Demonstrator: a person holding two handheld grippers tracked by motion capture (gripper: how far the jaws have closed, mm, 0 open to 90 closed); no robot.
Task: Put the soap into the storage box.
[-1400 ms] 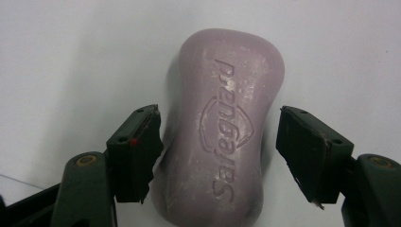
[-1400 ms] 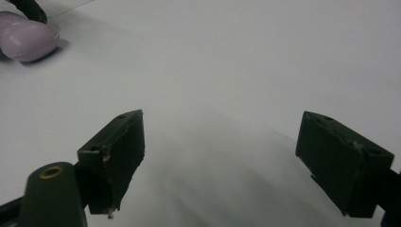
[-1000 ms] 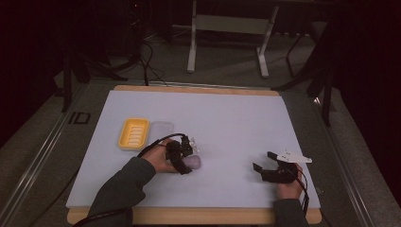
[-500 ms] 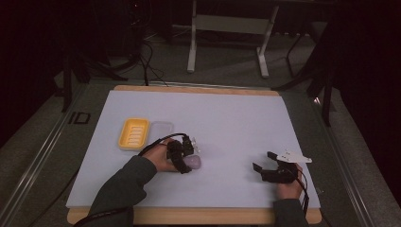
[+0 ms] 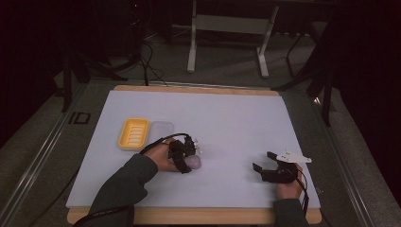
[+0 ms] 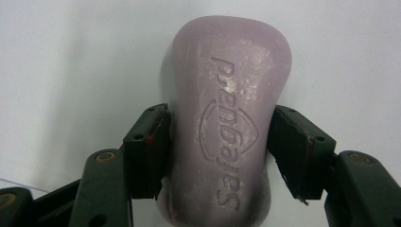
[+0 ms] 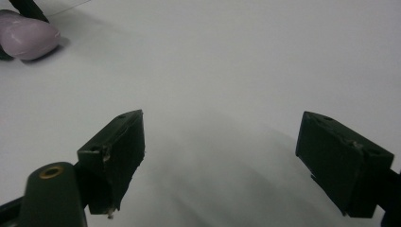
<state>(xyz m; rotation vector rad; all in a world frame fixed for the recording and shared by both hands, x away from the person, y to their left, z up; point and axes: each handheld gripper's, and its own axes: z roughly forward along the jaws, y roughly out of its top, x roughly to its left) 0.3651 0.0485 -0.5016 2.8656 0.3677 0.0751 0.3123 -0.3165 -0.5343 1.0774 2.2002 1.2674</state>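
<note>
The lilac soap bar (image 6: 221,118) lies on the white table (image 5: 236,118), pinched across its waist by the left gripper (image 6: 220,142). It looks like the pickup step; next probably a lift toward the yellow soap dish (image 5: 134,133) nearby. The right gripper (image 7: 222,161) rests wide open, well apart.

On the white-topped table with a wooden edge (image 5: 227,118), the yellow ribbed plastic soap dish (image 5: 134,133) lies toward the left, with a clear plastic lid (image 5: 161,128) touching its right side. Nearer the person and right of both, the lilac embossed soap bar (image 6: 222,118) rests on the tabletop between the left gripper's (image 6: 217,151) jaws. The right gripper (image 5: 265,161) sits well apart to the right, near the front edge.
</note>
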